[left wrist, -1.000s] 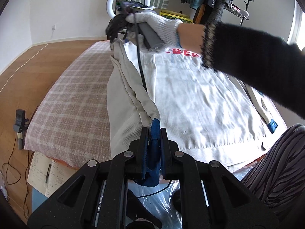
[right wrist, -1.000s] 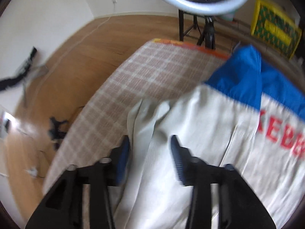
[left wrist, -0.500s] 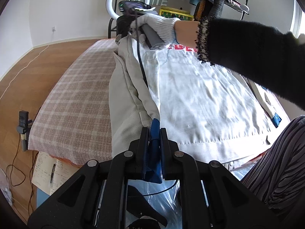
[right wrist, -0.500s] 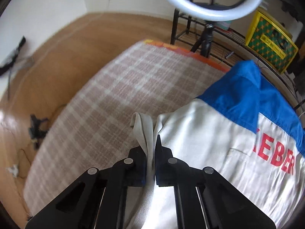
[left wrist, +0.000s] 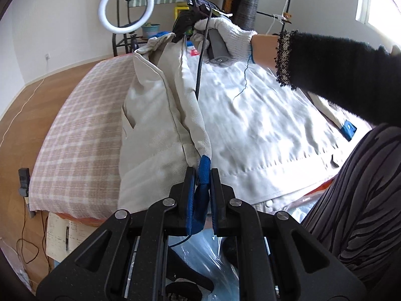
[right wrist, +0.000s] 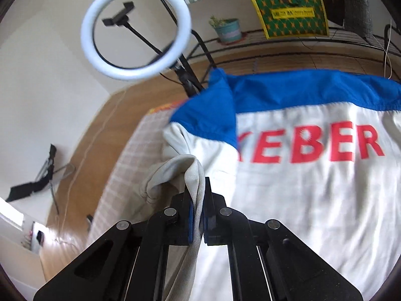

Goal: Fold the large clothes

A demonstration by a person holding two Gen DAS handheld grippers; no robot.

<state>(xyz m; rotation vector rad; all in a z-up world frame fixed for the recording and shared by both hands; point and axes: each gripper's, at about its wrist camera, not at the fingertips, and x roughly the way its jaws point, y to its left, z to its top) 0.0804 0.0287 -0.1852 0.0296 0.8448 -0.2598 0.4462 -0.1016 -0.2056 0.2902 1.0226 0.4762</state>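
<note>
You are working over a bed (left wrist: 75, 135) covered in a beige and white checked cloth, with an orange edge showing along its near and far ends. Directly on the checked cloth lies a large cream jacket (left wrist: 263, 125) spread flat, back up, with a blue yoke and red lettering toward the far end of the bed. The jacket's left side is lifted off the cloth in a fold. To the left of the jacket, checked cloth shows bare.
</note>
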